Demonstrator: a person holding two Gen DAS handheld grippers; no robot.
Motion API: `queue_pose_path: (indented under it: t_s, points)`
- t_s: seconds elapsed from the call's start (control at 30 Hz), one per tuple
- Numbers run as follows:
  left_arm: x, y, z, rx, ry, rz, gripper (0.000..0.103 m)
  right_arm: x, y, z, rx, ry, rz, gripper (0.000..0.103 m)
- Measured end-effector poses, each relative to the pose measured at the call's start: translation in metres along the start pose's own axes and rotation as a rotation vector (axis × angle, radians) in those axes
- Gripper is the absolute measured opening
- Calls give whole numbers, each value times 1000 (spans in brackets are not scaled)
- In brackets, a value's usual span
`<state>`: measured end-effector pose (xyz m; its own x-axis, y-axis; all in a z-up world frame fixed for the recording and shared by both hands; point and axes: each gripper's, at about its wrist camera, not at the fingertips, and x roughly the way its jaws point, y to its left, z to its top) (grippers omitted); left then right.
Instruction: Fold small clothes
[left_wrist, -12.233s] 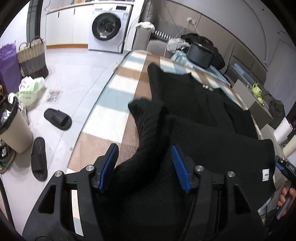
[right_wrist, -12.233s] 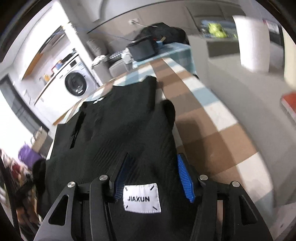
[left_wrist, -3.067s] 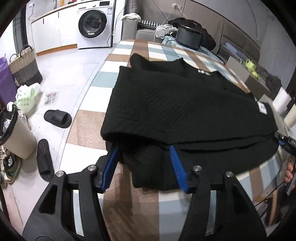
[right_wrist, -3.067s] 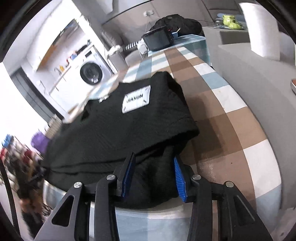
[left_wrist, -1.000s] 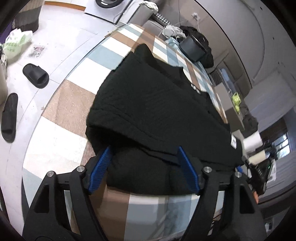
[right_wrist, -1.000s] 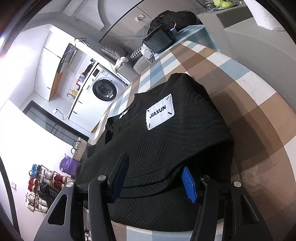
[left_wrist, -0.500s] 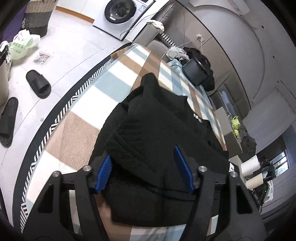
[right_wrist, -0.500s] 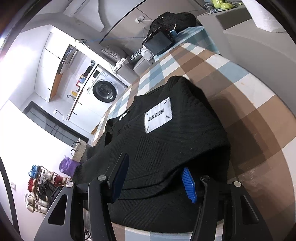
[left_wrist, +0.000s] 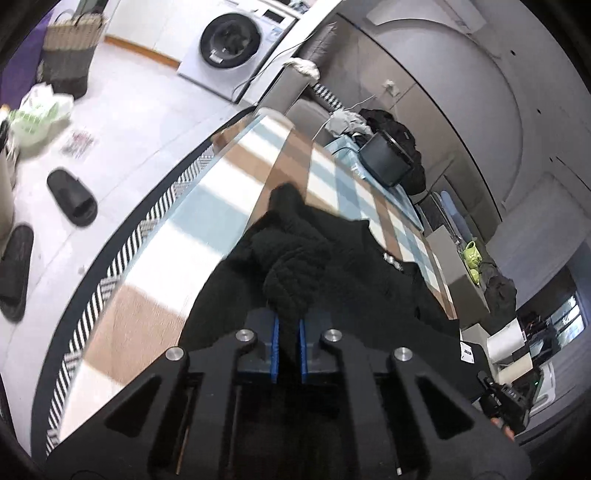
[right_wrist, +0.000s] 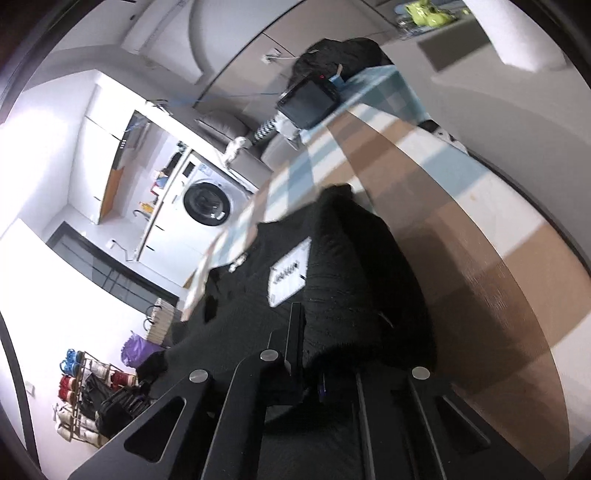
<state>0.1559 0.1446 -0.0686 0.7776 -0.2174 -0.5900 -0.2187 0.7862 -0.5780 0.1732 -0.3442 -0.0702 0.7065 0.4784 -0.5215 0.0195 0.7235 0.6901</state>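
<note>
Big table w/ a brown, white & pale-blue check cloth (left_wrist: 229, 192) fills both views. On it, near the front edge, lies the black ribbed knit sweater (left_wrist: 354, 266), already doubled over, white woven brand patch (right_wrist: 290, 275) facing up on the top layer. Left gripper (left_wrist: 288, 341): blue pads just closed tight, a bunched ridge of the knit pinched between them. Right gripper (right_wrist: 310, 354): also just closed, clamped on the folded edge at its end of the sweater; pads mostly buried in fabric, so exactly how many layers are caught I can't tell.

Risks, as I judge them: next move is prob. lifting the near edge over for another fold. Left grip looks like a thick wad, not a clean hem, so the fold line could come out lumpy or skewed. If either side holds only the top layer, the lower one stays behind & the earlier fold opens. Uneven lift btwn hands would twist it. Knit lies close to the table edge, so slack could slide off.

Containers: white front-load washing machine (left_wrist: 236, 44), door shut, something dark behind the glass, can't make it out. Woven straw basket w/ handles (left_wrist: 70, 48) on the floor, contents hidden.
</note>
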Motion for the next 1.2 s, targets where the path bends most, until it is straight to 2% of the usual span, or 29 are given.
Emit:
queue_pose_path:
  t_s: [0.23, 0.4, 0.47, 0.53, 0.57, 0.6, 0.63, 0.67, 0.8, 0.83, 0.87, 0.93, 1.03, 1.13, 1.2]
  points:
    - [14, -14, 45, 8, -40, -25, 4, 11, 17, 42, 15, -42, 34, 5]
    - [46, -30, 82, 26, -34, -12, 4, 56, 18, 94, 130, -28, 42, 5]
    - [65, -35, 98, 35, -35, -2, 5, 86, 15, 117, 188, 10, 44, 6]
    - [88, -35, 111, 26, -20, 3, 7, 107, 9, 131, 256, 22, 43, 15]
    - [97, -34, 116, 21, -7, 18, 15, 119, 4, 139, 284, 23, 41, 31]
    - [110, -31, 122, 12, 21, 52, 19, 124, 1, 143, 302, 23, 34, 36]
    - [117, -28, 125, 1, 45, 77, 24, 129, -2, 145, 325, 22, 31, 36]
    - [122, -25, 127, -14, 59, 88, 25, 130, -3, 145, 322, 25, 34, 36]
    - [125, -17, 123, -16, 63, 97, 37, 122, 0, 141, 261, 25, -13, 37]
    - [122, -18, 122, -5, 48, 121, 42, 120, 1, 138, 247, 27, -26, 37]
    - [118, -19, 121, 4, 34, 136, 51, 115, 2, 135, 222, 29, -43, 39]
    - [106, -20, 122, 19, -3, 137, 63, 110, 1, 130, 194, 27, -75, 40]
    - [91, -22, 122, 42, -38, 144, 64, 101, 3, 122, 148, 33, -97, 40]
    - [80, -28, 117, 85, -28, 155, 64, 90, 5, 115, 119, 34, -121, 40]
    - [70, -32, 108, 115, -25, 164, 64, 81, 9, 107, 68, 42, -125, 47]
